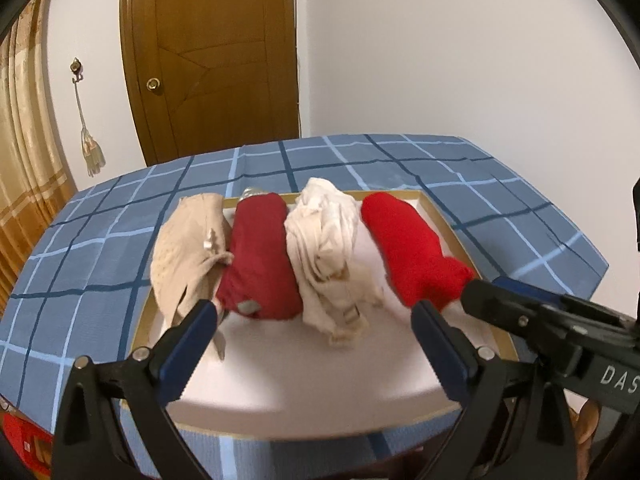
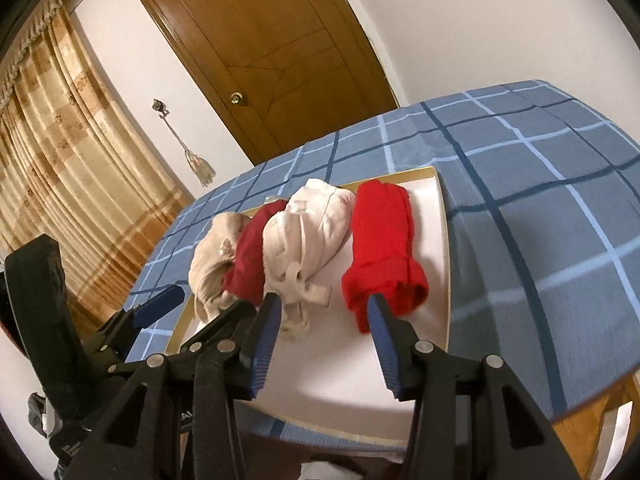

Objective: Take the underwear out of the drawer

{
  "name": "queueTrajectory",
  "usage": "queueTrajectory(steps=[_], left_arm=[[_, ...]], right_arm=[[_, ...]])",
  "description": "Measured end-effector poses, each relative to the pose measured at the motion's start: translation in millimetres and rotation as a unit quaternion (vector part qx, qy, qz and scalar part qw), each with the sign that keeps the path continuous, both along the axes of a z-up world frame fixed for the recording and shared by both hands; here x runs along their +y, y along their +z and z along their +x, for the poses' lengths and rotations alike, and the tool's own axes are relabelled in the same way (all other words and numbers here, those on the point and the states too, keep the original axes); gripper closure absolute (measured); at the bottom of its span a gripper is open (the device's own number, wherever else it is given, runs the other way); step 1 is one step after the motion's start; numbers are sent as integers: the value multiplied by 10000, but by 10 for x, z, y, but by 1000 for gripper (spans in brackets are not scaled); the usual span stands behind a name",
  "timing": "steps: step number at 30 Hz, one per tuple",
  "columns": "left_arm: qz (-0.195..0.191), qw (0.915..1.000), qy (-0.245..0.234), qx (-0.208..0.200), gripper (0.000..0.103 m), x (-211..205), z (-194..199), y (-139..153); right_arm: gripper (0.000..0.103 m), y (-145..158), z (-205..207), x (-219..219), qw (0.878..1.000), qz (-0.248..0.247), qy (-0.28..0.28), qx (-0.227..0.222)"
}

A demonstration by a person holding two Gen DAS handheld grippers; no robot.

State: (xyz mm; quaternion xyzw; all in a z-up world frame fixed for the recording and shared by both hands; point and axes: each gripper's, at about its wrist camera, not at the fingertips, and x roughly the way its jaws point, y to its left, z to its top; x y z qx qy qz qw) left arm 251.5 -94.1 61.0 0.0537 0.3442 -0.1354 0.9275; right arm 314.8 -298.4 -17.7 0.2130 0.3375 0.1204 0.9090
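A shallow white drawer (image 1: 304, 384) with a gold rim lies on a blue checked tablecloth (image 1: 88, 248). Four rolled pieces of underwear lie side by side in it: beige (image 1: 188, 248), dark red (image 1: 260, 256), cream (image 1: 328, 248) and bright red (image 1: 412, 248). My left gripper (image 1: 316, 308) stands wide open just short of the near ends of the dark red and cream rolls, with nothing between its pads. My right gripper (image 2: 324, 299) is open too, its right fingertip in front of the bright red roll (image 2: 384, 248) and its left one by the cream roll (image 2: 308, 232). It also shows as the right gripper (image 1: 482, 286) beside the bright red roll.
A brown wooden door (image 1: 212, 60) and a white wall stand behind the table. A golden curtain (image 2: 72, 152) hangs at the left, with a tassel on a wall hook (image 1: 92, 152). The tablecloth falls away at the right edge (image 1: 592, 272). The drawer's near part is bare white.
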Motion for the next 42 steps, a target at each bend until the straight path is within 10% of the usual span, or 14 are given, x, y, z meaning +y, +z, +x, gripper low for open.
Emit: queueTrajectory(steps=[42], left_arm=[[134, 9995, 43, 293, 1, 379, -1064, -507]], right_arm=[[55, -418, -1177, 120, 9998, -58, -167, 83]])
